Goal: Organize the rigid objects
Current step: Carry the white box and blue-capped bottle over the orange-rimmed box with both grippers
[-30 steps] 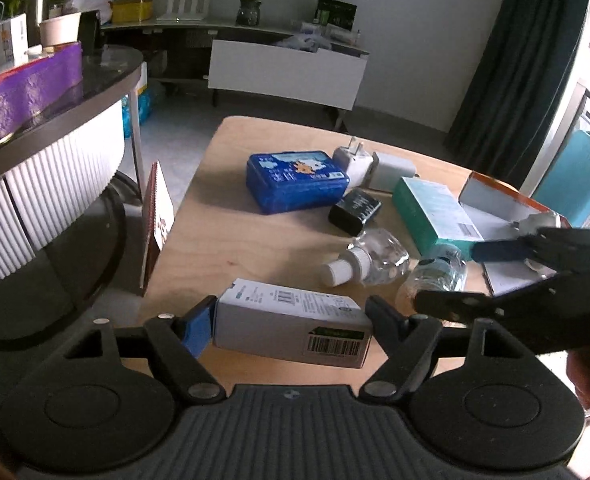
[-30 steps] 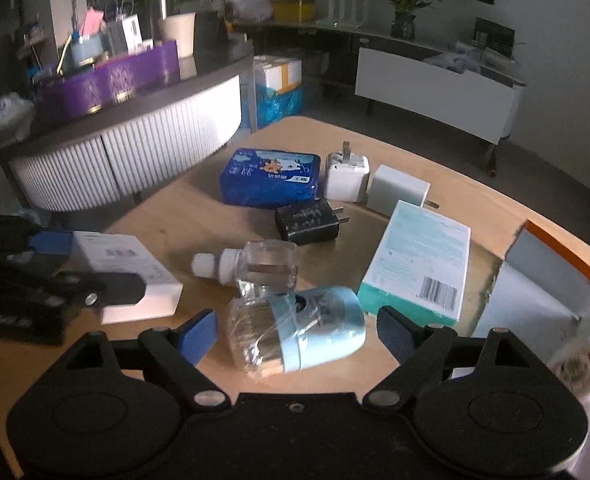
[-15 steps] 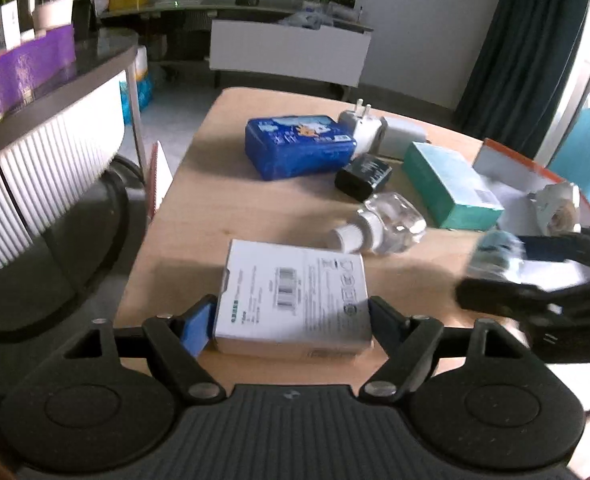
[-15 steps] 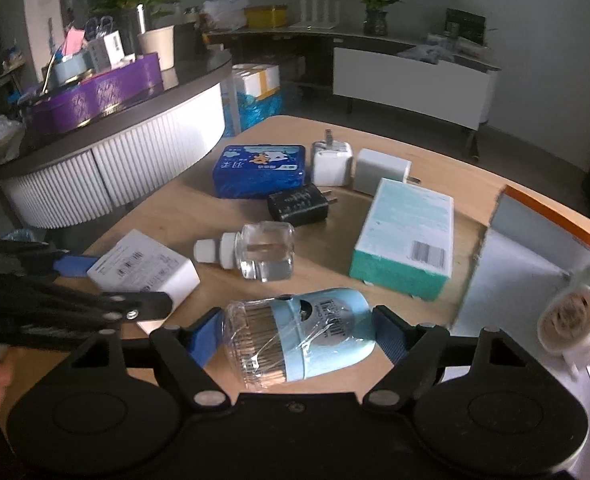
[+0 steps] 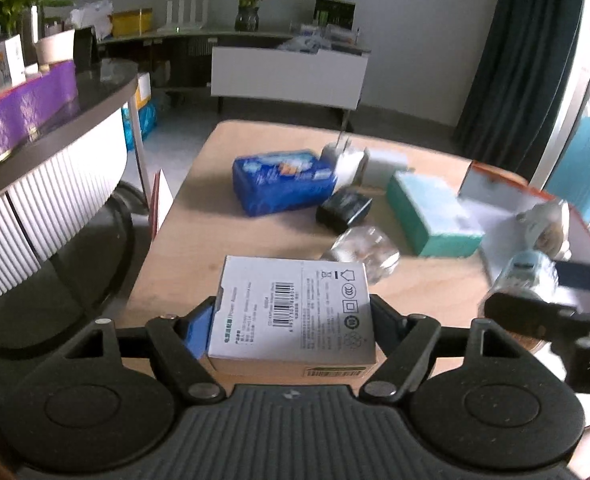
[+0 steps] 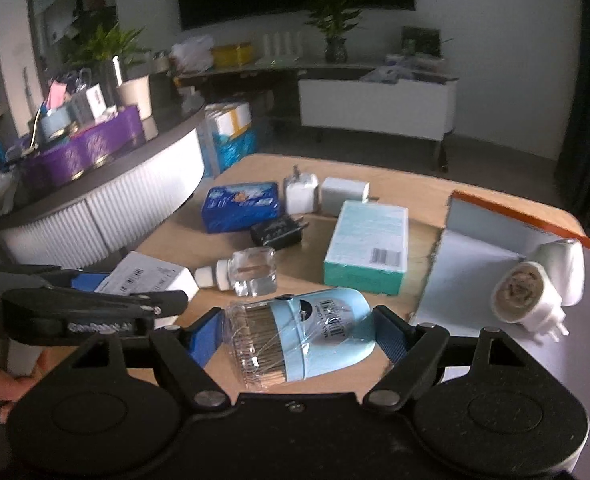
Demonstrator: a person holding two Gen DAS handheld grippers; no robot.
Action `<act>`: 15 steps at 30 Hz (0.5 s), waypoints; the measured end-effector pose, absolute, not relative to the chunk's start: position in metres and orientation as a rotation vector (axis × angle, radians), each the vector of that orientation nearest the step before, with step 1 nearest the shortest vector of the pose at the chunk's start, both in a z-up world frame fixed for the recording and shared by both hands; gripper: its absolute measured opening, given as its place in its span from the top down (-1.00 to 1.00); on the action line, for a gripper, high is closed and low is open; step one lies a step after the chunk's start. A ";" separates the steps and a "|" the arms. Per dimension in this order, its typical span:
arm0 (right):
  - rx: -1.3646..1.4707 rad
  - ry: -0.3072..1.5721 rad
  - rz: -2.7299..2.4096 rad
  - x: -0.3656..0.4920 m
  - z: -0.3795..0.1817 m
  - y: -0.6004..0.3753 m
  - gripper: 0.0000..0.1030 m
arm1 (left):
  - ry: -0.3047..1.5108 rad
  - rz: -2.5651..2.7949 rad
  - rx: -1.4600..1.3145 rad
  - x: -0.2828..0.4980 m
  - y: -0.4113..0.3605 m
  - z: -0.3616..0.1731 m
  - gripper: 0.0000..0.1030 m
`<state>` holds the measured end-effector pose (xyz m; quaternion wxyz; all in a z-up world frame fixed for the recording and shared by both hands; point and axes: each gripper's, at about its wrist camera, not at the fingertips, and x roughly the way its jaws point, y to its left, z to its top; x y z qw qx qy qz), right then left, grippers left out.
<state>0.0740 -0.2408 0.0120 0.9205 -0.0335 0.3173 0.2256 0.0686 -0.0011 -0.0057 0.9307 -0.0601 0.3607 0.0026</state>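
My left gripper (image 5: 293, 320) is shut on a white power adapter box (image 5: 295, 312) and holds it above the near edge of the wooden table (image 5: 199, 240). My right gripper (image 6: 299, 330) is shut on a light blue toothpick holder (image 6: 307, 336) wrapped in clear film, held above the table just left of the orange-edged storage box (image 6: 475, 256). A white plug-in device (image 6: 539, 288) lies inside that box. The right gripper also shows at the right of the left wrist view (image 5: 535, 292).
On the table lie a blue case (image 6: 241, 206), two white chargers (image 6: 301, 194), a black adapter (image 6: 277, 232), a teal box (image 6: 365, 246) and a clear small bottle (image 6: 247, 272). A curved counter (image 5: 47, 152) stands left of the table.
Both grippers have lifted their objects off the table. The right gripper has carried the toothpick holder rightward toward the orange-edged box. The white box has tilted up, showing its printed face.
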 end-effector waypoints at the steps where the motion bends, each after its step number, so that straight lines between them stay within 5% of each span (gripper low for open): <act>1: -0.060 0.642 0.456 0.071 0.016 -0.244 -0.85 | 0.730 0.001 -0.125 0.067 -0.004 0.000 -0.52; 15: 0.026 0.572 0.258 0.036 0.042 -0.301 -0.85 | 0.677 -0.112 -0.168 0.056 -0.057 0.035 -0.53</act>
